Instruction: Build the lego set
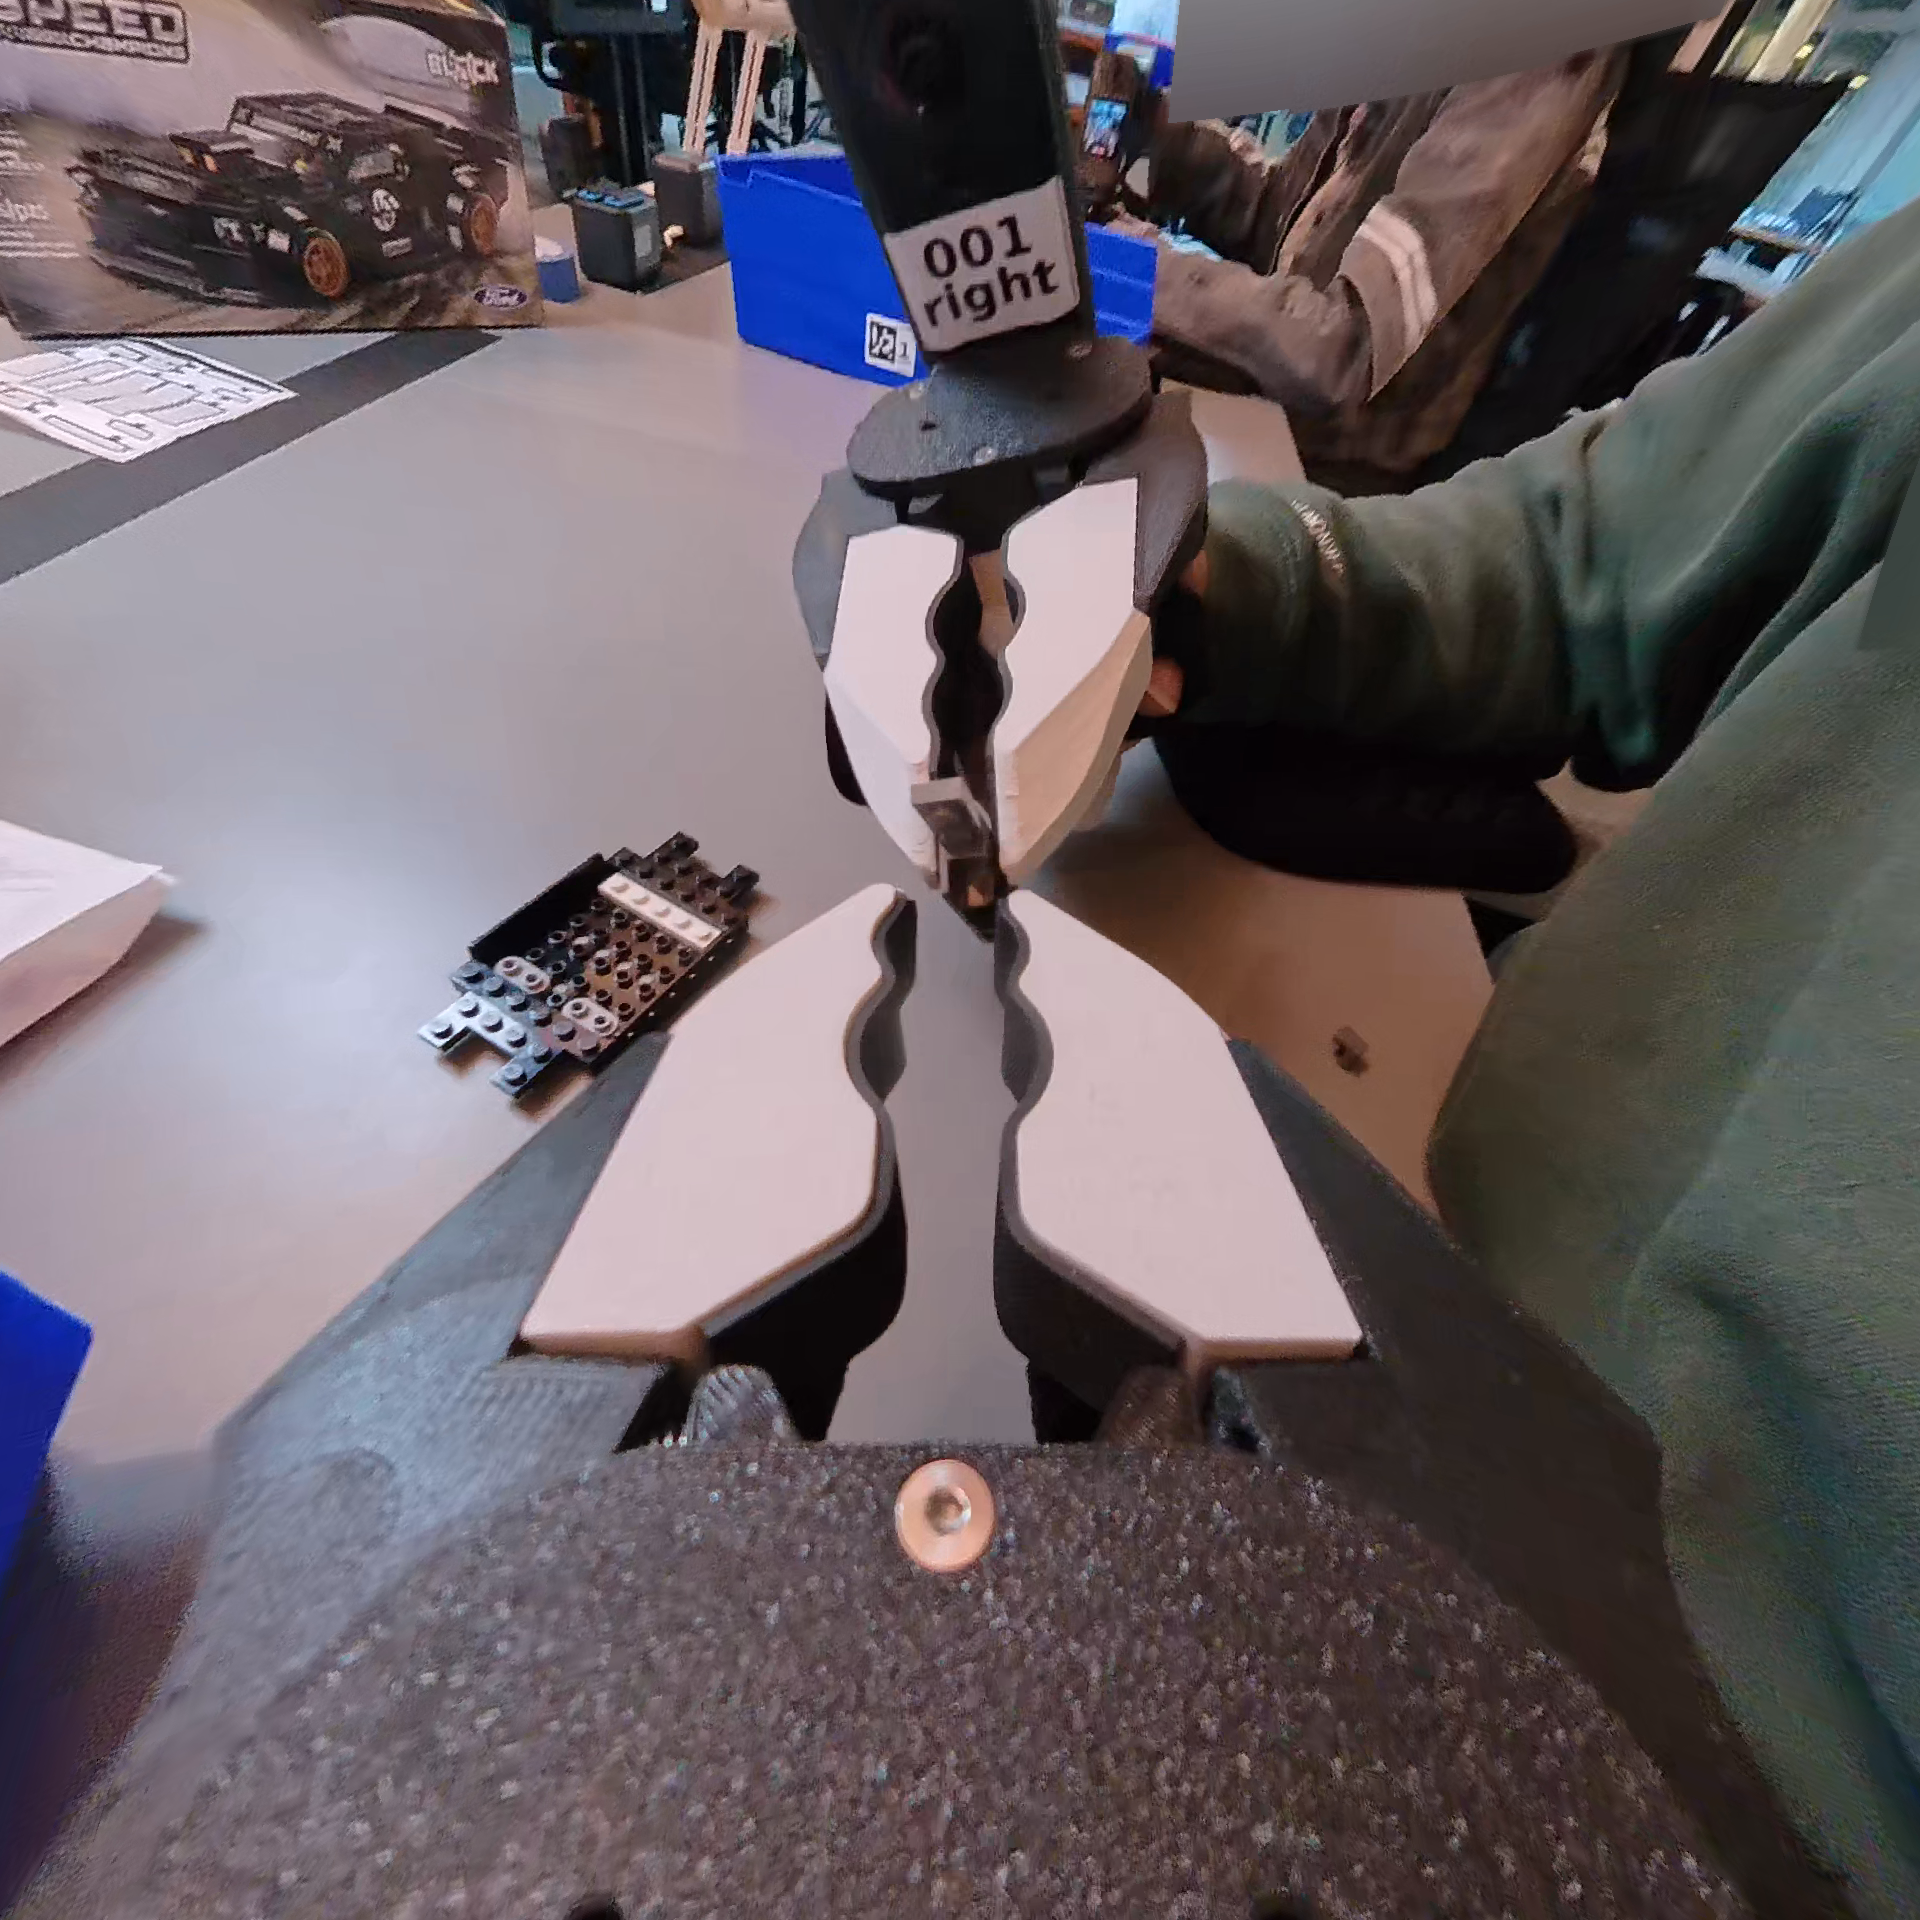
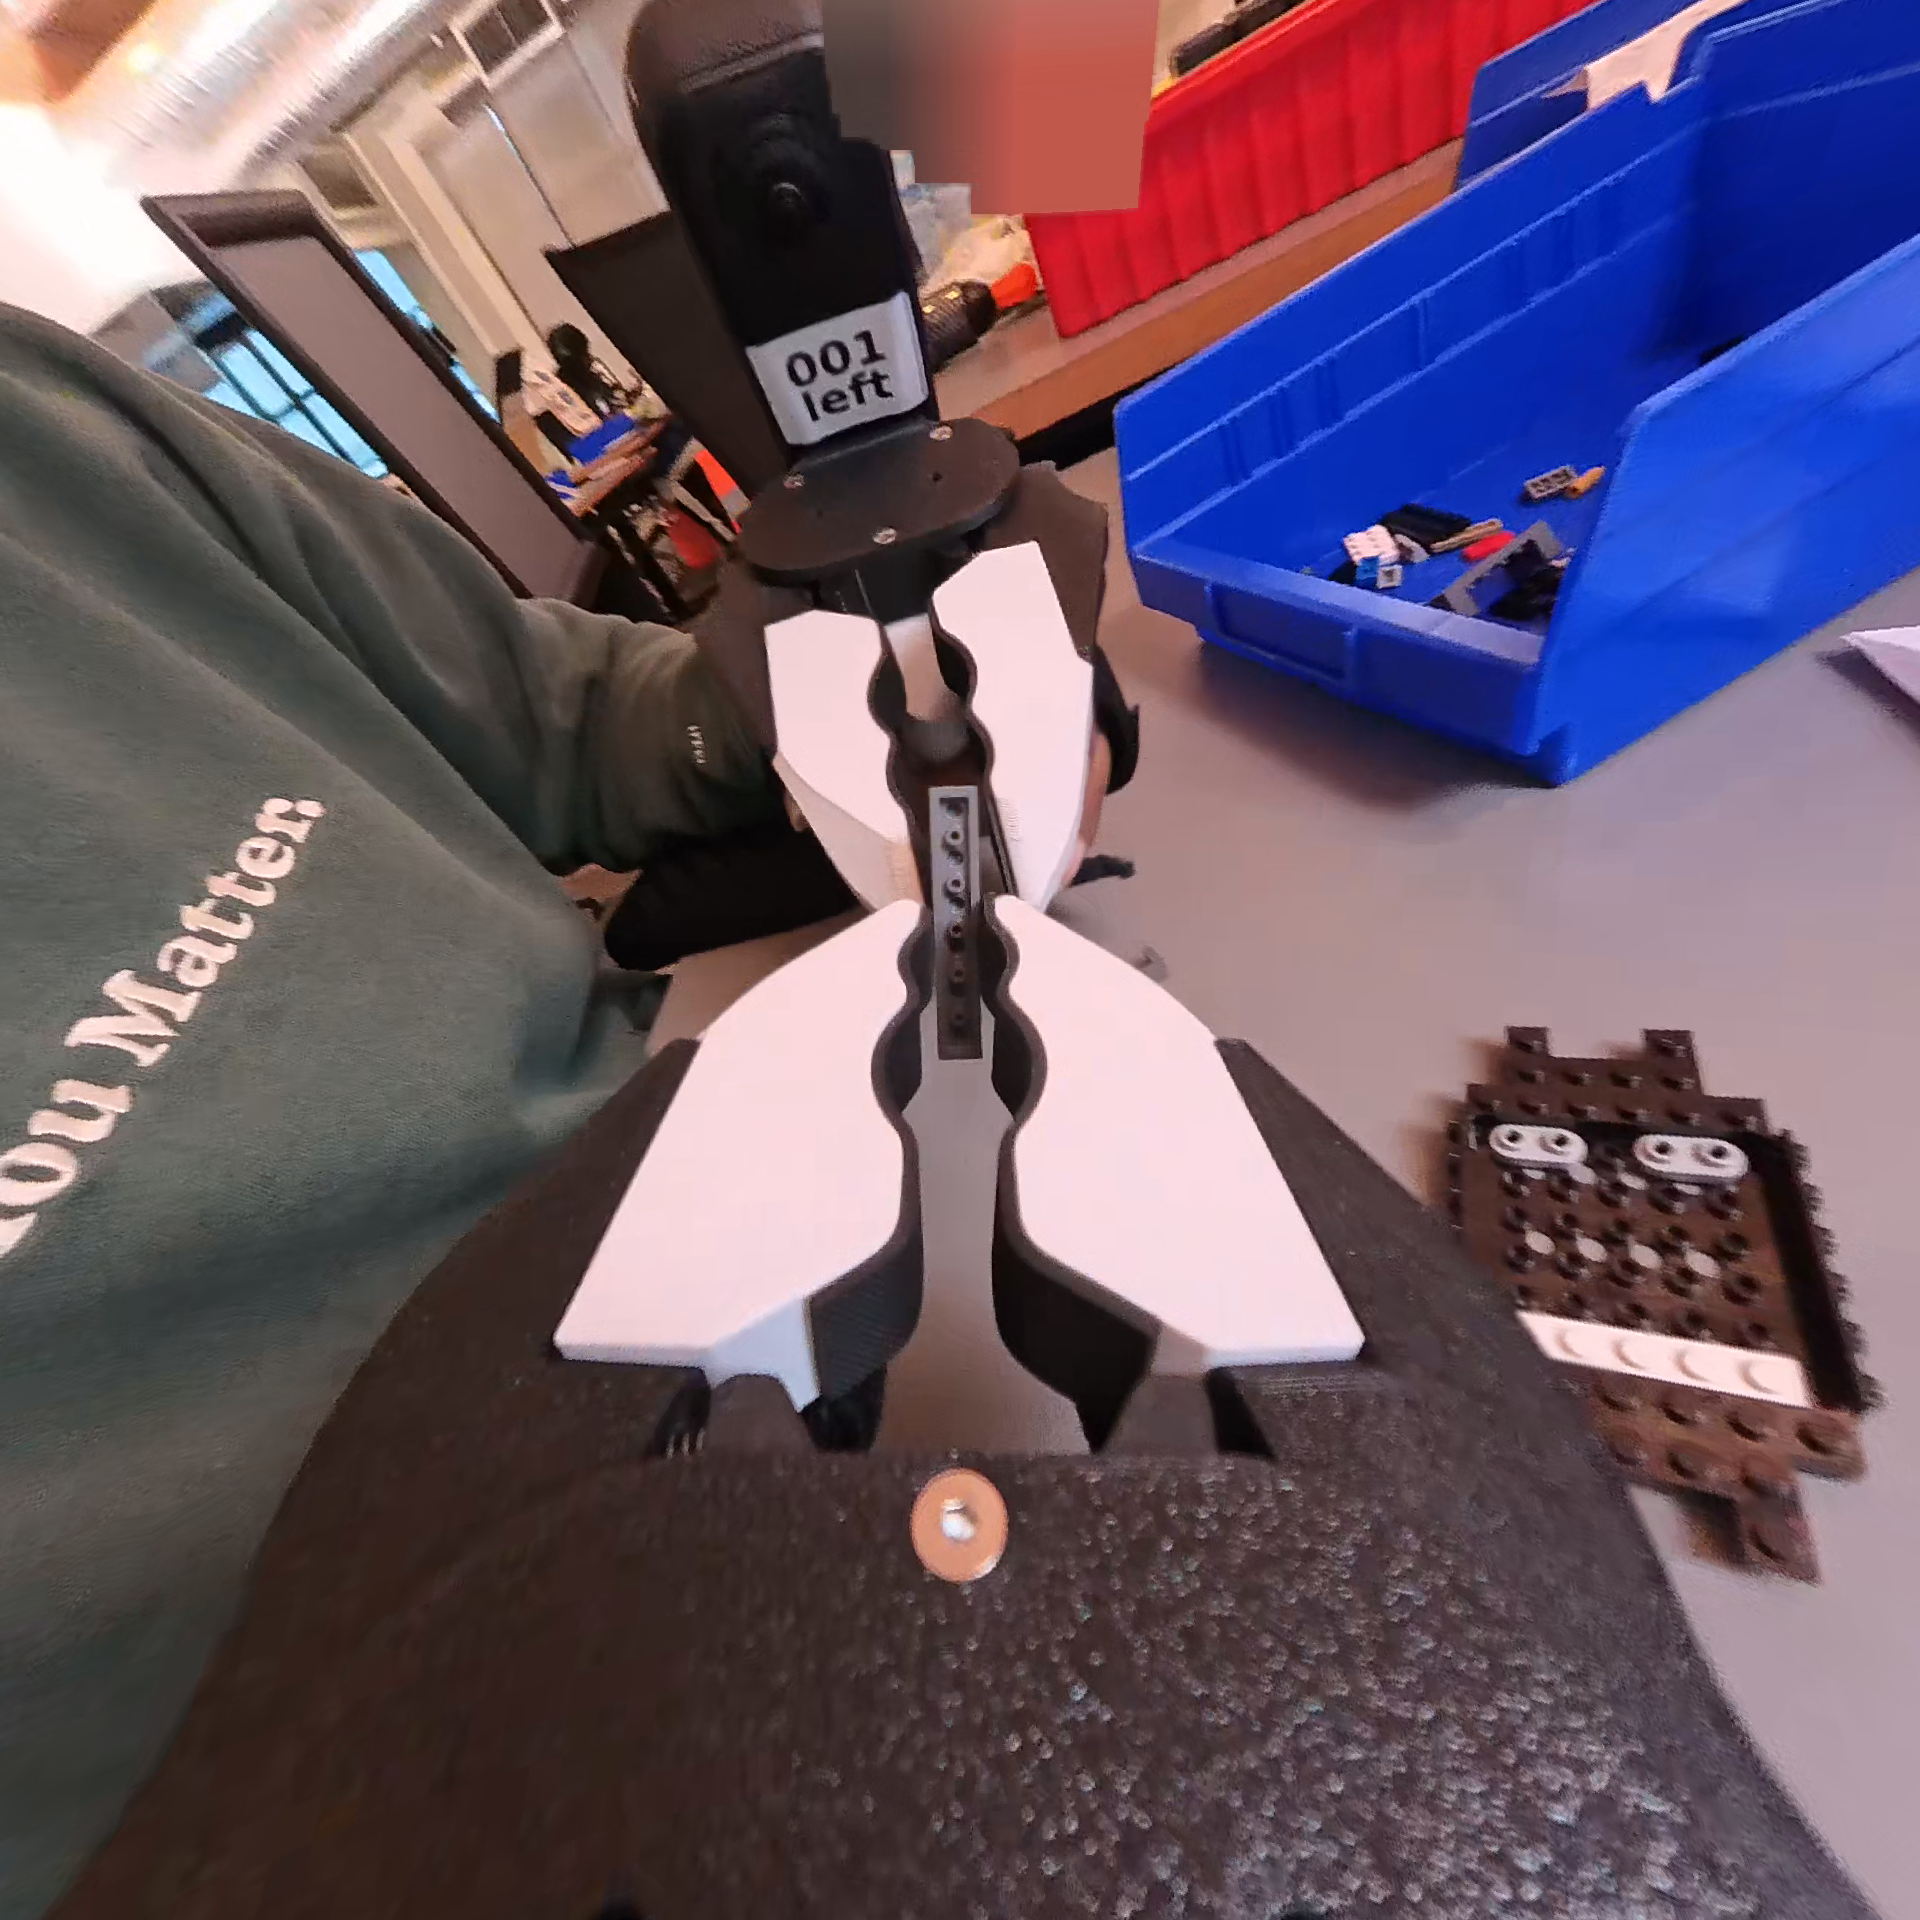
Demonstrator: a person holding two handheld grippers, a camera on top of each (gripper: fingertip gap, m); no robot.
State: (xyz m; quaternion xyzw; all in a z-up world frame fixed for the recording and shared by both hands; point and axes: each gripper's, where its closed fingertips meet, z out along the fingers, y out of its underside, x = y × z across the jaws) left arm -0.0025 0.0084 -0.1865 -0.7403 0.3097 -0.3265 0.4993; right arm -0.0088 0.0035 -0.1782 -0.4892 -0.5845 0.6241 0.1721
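Grey table (image 1: 416,644), matte, in a busy workroom. Far side of it in the left wrist view: a boxed car kit (image 1: 260,166), a printed sheet (image 1: 135,400), a blue bin (image 1: 810,270), and a seated person in a grey-brown jacket (image 1: 1351,239) beyond. White paper (image 1: 62,914) at the left edge.

Right wrist view only: an open blue parts bin (image 2: 1351,644) with loose small bricks on its floor, red cloth (image 2: 1299,135) on a far table, dark partition panels (image 2: 343,343) and windows. Green sweatshirt sleeve (image 2: 260,779) fills the left of that view; the left wrist view has the same green cloth on its right.

Brick chassis plate (image 1: 603,966), black with grey and white pieces, lies flat on the table, left of the left gripper (image 1: 956,914) and apart from it. In the right wrist view it lies to the right of the right gripper (image 2: 956,914), blurred.

The two grippers face each other tip to tip above the table. A long dark studded brick strip (image 2: 956,925) runs between them. In the right wrist view it lies in the narrow gap of the right gripper's fingers (image 2: 790,1143) and reaches into the left gripper's tips; the right pair appears closed on it. In the left wrist view the left fingers (image 1: 748,1122) stand slightly parted, the strip's end just beyond their tips; whether they grip it, cannot tell.
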